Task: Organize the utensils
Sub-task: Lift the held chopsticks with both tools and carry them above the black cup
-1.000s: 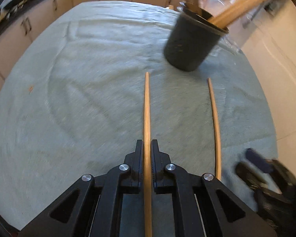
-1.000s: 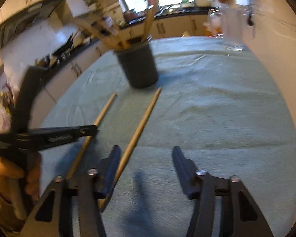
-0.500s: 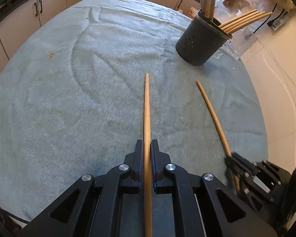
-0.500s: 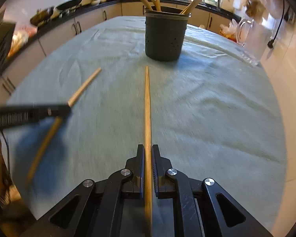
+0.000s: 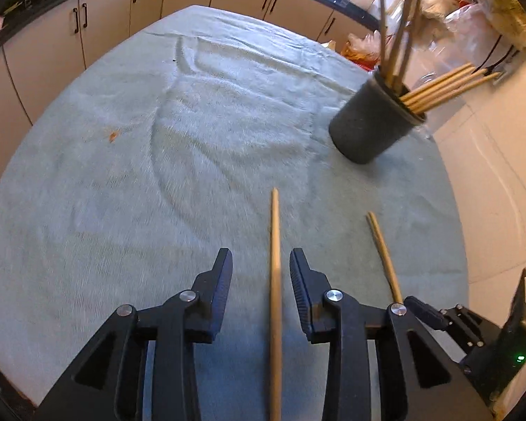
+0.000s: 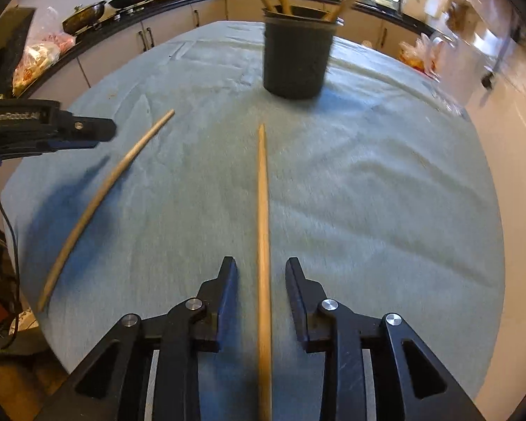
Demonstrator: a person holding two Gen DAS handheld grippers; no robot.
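Two wooden chopsticks lie on the grey-green cloth. My left gripper is open, with one chopstick lying loose between its fingers. My right gripper is open over the other chopstick, which also shows in the left wrist view. The left one appears in the right wrist view. A dark round utensil holder with several chopsticks stands farther along the table, also in the left wrist view.
The cloth-covered table has its right edge near a pale floor. Kitchen cabinets and a dark counter with pans line the back. A clear glass jug and bags stand beyond the holder.
Both grippers were shut on their chopsticks half a second ago; both have opened and the chopsticks lie free on the cloth. Both grippers have drawn back a little.
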